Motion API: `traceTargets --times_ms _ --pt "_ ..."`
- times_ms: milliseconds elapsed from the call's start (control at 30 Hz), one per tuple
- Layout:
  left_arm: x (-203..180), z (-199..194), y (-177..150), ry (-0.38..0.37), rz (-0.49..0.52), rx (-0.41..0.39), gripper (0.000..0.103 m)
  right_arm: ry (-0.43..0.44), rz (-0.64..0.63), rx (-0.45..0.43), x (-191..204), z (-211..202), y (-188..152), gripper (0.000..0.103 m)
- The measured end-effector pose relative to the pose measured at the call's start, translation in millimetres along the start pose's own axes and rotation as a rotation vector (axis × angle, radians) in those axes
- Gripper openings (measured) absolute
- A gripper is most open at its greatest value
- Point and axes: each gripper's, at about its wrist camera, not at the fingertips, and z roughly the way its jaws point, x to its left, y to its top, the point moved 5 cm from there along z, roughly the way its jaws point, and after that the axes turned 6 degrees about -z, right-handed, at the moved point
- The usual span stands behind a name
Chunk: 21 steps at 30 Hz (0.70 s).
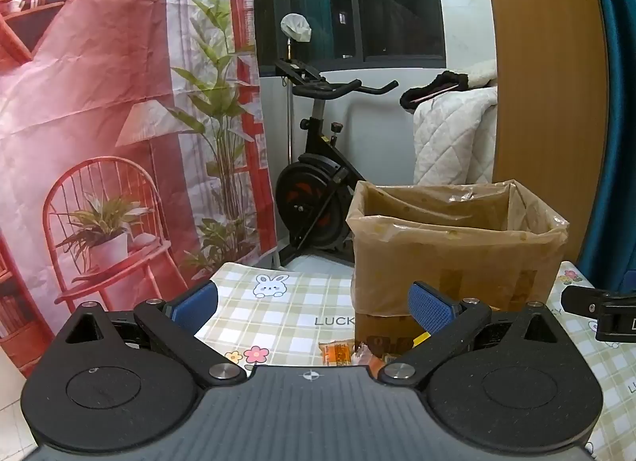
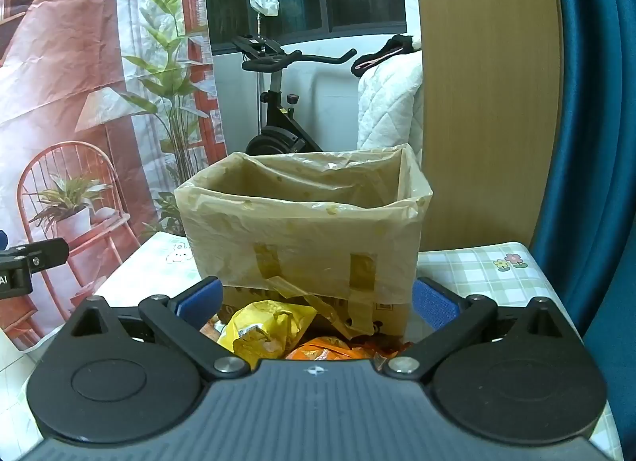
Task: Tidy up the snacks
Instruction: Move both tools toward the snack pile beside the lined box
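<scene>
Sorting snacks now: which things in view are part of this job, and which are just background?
Job: lined cardboard box, yellow snack bag, orange snack packets, small orange packet.
Background: exercise bike, white quilt, printed backdrop.

Snacks half-hidden behind gripper

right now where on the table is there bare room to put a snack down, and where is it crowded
Bare checked cloth lies left of the lined cardboard box, around the rabbit print. A narrower bare strip runs right of the box, by the flower print. Crowded: directly before the box, where the yellow packet and orange packets pile up.
</scene>
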Motion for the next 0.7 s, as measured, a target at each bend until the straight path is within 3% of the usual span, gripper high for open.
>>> traceTargets --times_ms 700 --pt "-2 -6 6 0.002 -0.005 -0.001 0.103 -0.001 0.001 0.001 -1 1 0 0.103"
